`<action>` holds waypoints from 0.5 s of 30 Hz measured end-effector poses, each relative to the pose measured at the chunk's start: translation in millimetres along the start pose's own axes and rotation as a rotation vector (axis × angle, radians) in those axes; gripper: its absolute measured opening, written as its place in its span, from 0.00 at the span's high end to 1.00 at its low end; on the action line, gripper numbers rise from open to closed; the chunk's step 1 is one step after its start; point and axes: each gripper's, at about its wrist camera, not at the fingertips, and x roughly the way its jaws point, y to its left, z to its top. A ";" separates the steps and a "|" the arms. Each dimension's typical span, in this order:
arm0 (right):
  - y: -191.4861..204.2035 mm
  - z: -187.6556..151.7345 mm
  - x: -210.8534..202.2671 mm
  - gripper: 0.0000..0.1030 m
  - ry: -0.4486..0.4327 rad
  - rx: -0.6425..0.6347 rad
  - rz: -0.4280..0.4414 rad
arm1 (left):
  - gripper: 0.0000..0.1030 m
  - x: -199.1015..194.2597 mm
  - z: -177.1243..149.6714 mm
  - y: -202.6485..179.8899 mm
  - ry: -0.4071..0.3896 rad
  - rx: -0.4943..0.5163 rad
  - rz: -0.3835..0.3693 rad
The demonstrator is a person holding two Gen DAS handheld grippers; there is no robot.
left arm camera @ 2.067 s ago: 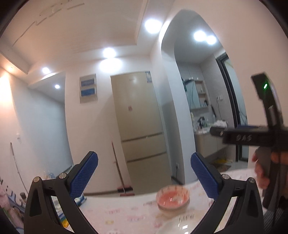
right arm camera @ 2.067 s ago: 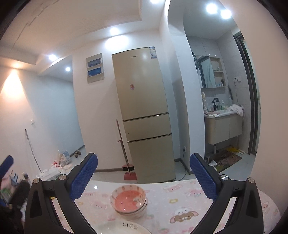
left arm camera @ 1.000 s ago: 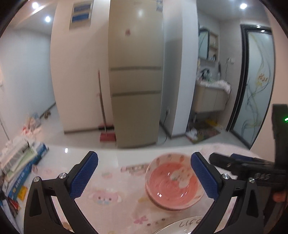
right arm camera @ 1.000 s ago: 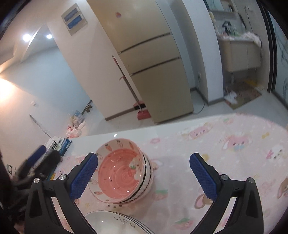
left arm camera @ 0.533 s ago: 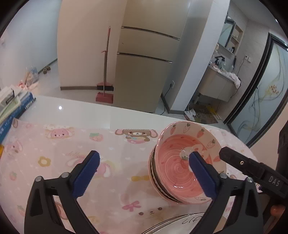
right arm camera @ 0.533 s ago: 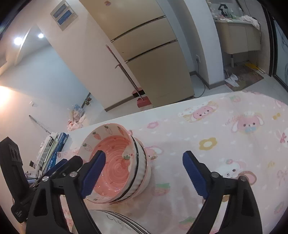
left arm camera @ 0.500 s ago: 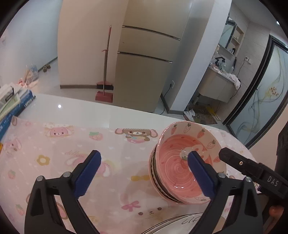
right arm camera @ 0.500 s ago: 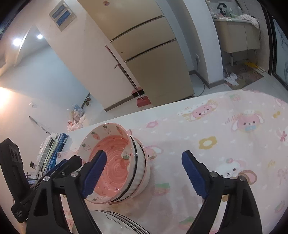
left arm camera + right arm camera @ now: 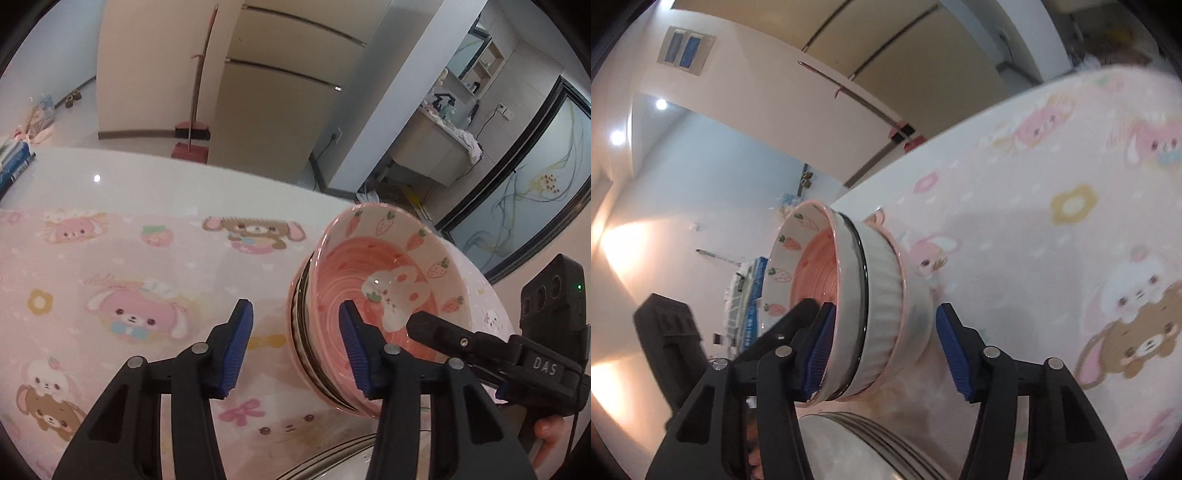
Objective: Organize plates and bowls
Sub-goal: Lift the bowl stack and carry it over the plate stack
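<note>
The worktop [image 9: 122, 173] carries a pink cartoon-print cloth [image 9: 122, 266]; on the cloth: stacked bowls [image 9: 384, 291] right, stacked plates [image 9: 857, 443] near edge.

Bowl stack [image 9: 388, 291]: glossy glazed ceramic, ribbed outside. Tablecloth [image 9: 129, 277]: smooth, printed. Left gripper [image 9: 295, 345] pads: ridged blue rubber.

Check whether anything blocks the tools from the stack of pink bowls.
Nothing visible does. The left tool straddles the near rim of the bowl stack; the right tool has the stack between its fingers.
</note>
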 end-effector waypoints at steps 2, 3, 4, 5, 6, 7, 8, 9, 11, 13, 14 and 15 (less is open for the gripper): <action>-5.1 -1.4 3.2 0.44 0.007 0.043 0.024 | 0.55 8.8 -3.0 1.8 0.054 -0.032 -0.037; -6.3 -1.8 4.2 0.44 0.008 0.054 0.028 | 0.53 12.6 -3.2 4.5 0.081 -0.061 -0.059; -7.3 -2.2 5.6 0.44 0.009 0.066 0.031 | 0.51 16.6 -4.0 8.9 0.117 -0.110 -0.081; -9.0 -2.8 6.5 0.44 0.007 0.081 0.036 | 0.51 17.7 -3.9 13.8 0.139 -0.157 -0.110; -10.2 -2.3 7.2 0.44 0.006 0.092 0.039 | 0.51 19.8 -4.4 18.5 0.163 -0.196 -0.145; -11.5 -2.8 9.0 0.44 0.009 0.103 0.042 | 0.51 22.5 -5.5 22.0 0.185 -0.221 -0.184; -12.6 -2.6 11.5 0.44 0.017 0.108 0.044 | 0.51 24.9 -6.7 24.3 0.199 -0.240 -0.215; -13.9 -2.9 15.3 0.42 0.026 0.113 0.051 | 0.51 27.2 -8.1 26.6 0.204 -0.264 -0.241; -18.7 -4.3 22.0 0.41 0.050 0.138 0.072 | 0.51 30.3 -10.9 29.0 0.215 -0.314 -0.282; -18.6 -5.0 26.2 0.42 0.058 0.143 0.070 | 0.49 29.0 -11.9 28.0 0.208 -0.322 -0.282; -15.8 -5.2 27.5 0.43 0.055 0.128 0.053 | 0.49 27.1 -12.1 26.4 0.204 -0.314 -0.275; -13.7 -6.1 28.7 0.43 0.050 0.120 0.042 | 0.50 26.1 -13.0 27.0 0.200 -0.319 -0.277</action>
